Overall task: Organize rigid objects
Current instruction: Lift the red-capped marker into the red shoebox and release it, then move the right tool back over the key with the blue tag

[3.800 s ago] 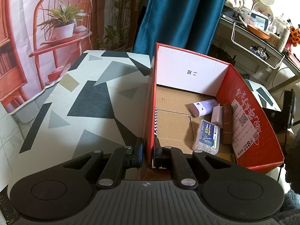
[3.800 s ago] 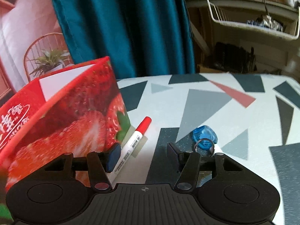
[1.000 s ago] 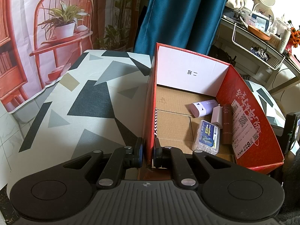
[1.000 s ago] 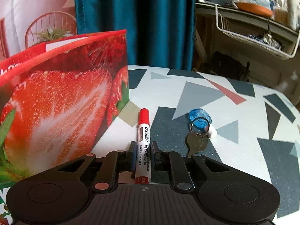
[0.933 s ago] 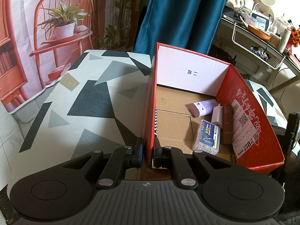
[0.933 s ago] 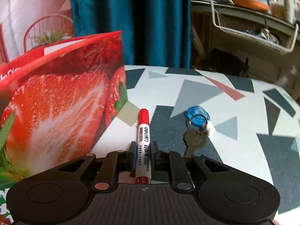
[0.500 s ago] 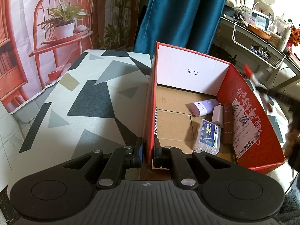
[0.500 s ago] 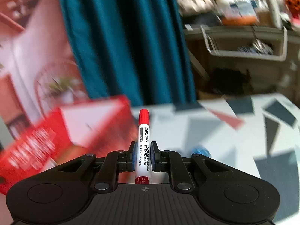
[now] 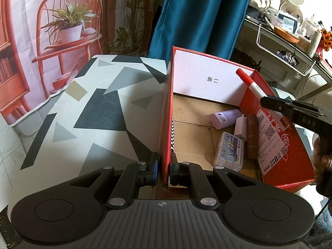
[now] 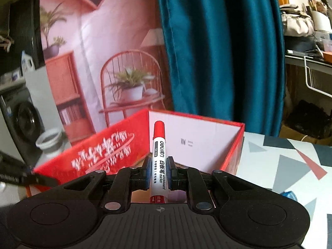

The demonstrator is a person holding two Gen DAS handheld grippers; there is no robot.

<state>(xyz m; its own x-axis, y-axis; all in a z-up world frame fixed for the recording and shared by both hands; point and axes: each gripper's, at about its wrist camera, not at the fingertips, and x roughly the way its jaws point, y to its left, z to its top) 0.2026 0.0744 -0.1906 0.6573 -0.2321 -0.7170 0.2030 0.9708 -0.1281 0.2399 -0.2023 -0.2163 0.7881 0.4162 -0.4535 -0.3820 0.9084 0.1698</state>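
My left claw [image 9: 164, 171]: matte black, two round discs on a ribbed grey-black base, silver screws at the linkage pivots.
My left claw's pads [image 9: 154, 167]: blue.
My right claw [image 10: 158, 173]: same black build, silver screws, blue pads, small crosshair mark on the ribbed base.
Side marking: pale letters on my right claw's black body.

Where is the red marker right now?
The marker is pinched in the right gripper, held in the air over the right wall of the red box, its cap toward the white end wall.
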